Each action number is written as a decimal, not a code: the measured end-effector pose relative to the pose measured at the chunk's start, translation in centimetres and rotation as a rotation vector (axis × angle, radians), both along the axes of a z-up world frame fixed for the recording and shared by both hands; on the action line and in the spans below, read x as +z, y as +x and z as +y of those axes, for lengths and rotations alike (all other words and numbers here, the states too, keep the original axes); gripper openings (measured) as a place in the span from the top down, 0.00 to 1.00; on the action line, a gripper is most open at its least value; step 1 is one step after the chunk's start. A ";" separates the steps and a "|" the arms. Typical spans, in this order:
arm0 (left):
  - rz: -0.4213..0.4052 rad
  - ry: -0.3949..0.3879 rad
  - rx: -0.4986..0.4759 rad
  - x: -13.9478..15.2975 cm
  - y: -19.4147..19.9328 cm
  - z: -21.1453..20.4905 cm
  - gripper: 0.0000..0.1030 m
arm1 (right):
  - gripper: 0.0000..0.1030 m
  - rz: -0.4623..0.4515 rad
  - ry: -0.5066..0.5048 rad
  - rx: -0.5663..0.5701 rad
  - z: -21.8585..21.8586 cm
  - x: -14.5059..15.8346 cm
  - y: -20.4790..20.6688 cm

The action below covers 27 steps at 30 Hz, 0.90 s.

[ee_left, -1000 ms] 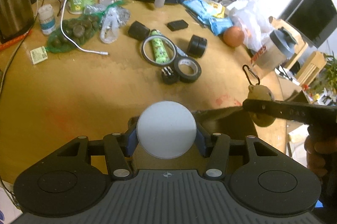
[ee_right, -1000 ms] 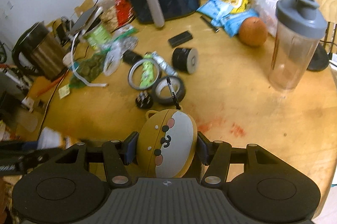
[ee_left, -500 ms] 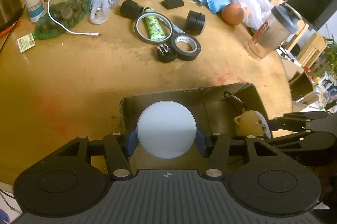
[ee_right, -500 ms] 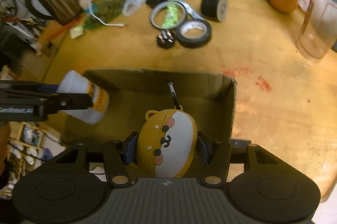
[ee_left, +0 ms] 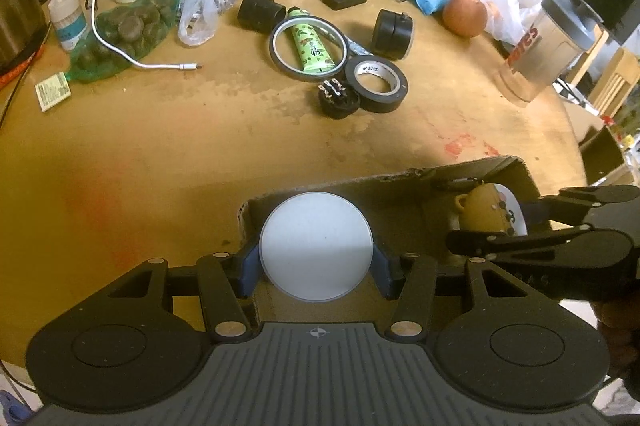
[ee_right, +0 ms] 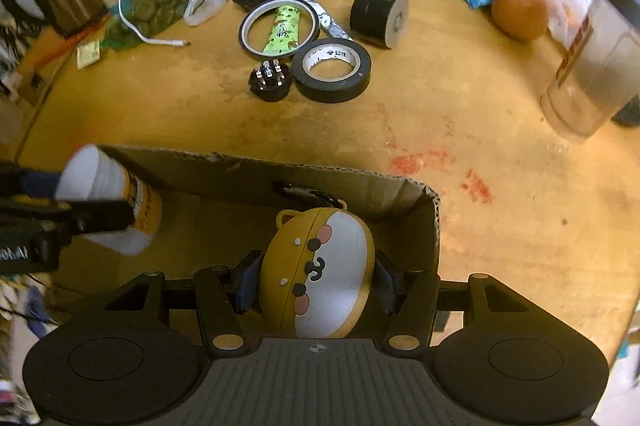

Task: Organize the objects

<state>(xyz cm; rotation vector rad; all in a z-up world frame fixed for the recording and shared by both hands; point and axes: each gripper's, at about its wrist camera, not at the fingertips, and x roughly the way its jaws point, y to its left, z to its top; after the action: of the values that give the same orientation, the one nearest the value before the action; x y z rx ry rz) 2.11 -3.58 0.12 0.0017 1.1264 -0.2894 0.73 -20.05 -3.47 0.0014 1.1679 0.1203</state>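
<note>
Landmark: cardboard box, open-topped, at the near edge of the bench.

Item 1. White bottle with a yellow label, seen cap-end on from the left wrist. Gripped across its body by the left tongs, pads pressed on both sides. It hangs tilted over the left end of the box, inside its walls; whether it touches the floor cannot be told.

Item 2. Bear-shaped case, brown and white, with a clip on its loop. Clamped in the right tongs. It sits over the right end of the box, the clip reaching towards the far wall.

Change: a second ago both items hung above bare bench, with the box hardly in sight; now both have come down within the box walls. Judgement: the carry is done and release is the step due, one item at each end.

Still beyond the box on the bench: black tape roll, thin tape ring around a green tube, small black plug, orange, shaker cup.
</note>
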 end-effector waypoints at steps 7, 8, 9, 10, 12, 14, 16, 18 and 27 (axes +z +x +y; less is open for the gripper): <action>-0.004 0.013 -0.006 -0.2 0.3 -0.3 0.48 | 0.40 -0.030 -0.137 0.094 1.5 -0.4 -0.5; -0.005 0.013 -0.010 -0.2 0.3 -0.3 0.48 | 0.34 -0.044 -0.140 0.110 1.7 -0.1 -0.6; -0.013 0.012 -0.013 -0.2 0.2 -0.3 0.49 | 0.32 -0.063 -0.136 0.124 1.7 0.4 -0.9; -0.023 0.008 -0.014 0.0 0.1 -0.2 0.48 | 0.28 -0.080 -0.126 0.131 1.7 0.9 -1.0; -0.039 -0.015 -0.015 0.5 0.0 0.0 0.47 | 0.24 -0.118 -0.079 0.135 1.2 2.1 -1.5; -0.056 -0.018 -0.009 1.1 -0.1 0.2 0.47 | 0.12 -0.153 -0.040 0.124 0.6 3.2 -2.0; -0.062 -0.014 0.001 1.6 0.0 0.3 0.47 | 0.07 -0.187 -0.019 0.102 -0.1 4.1 -2.4; -0.074 -0.013 0.015 2.1 0.0 0.6 0.47 | 0.06 -0.203 -0.011 0.077 -0.8 4.7 -2.5; -0.042 0.072 0.069 1.0 1.5 2.3 0.47 | 0.05 -0.250 -0.015 -0.061 -3.9 6.4 -2.9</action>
<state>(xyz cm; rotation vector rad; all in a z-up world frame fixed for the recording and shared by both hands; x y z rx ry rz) 3.60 -1.33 1.14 0.0323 1.0921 -0.1863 -2.21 -23.91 2.89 0.0082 0.9184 0.0558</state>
